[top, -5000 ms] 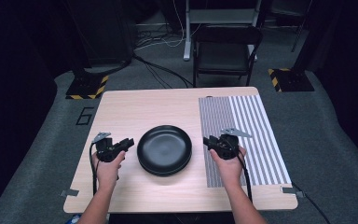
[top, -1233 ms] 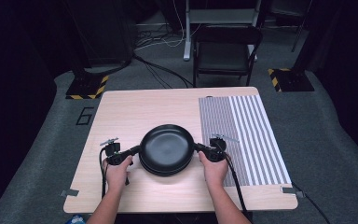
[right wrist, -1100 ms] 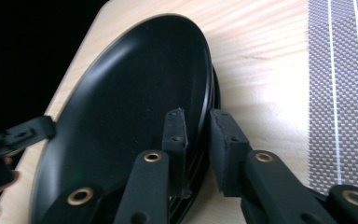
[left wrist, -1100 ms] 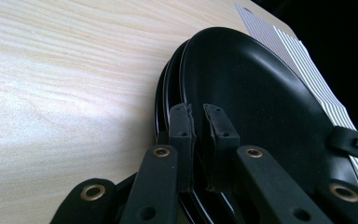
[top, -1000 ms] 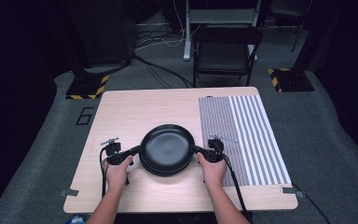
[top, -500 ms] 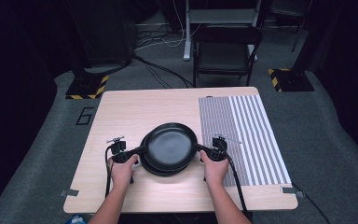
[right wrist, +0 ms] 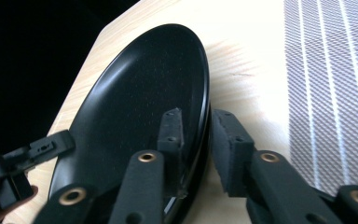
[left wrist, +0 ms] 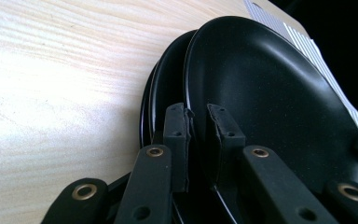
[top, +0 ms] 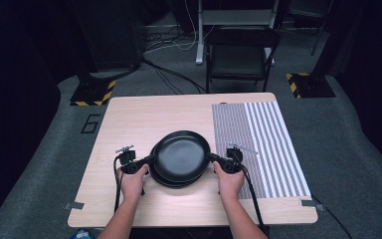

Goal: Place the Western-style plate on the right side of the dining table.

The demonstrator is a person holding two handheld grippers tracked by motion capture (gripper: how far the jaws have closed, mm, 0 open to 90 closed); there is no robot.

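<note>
Dark grey carpet surrounds the pale wooden desk, where a grey striped cloth mat covers its right part. Near the front edge, the top round black plate is raised off the black plate beneath. The left gripper pinches its left rim; the right gripper has fingers astride the right rim, just easing apart.

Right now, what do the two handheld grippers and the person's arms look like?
Both the left gripper and the right gripper are black, compact units, each topped by a small grey plate and trailing a black cable along the forearm. Up close, the jaws are flat black bars with brass-coloured rivets, ending in blocky, dark, rubbery-looking pads. The forearms show no sleeves.
</note>
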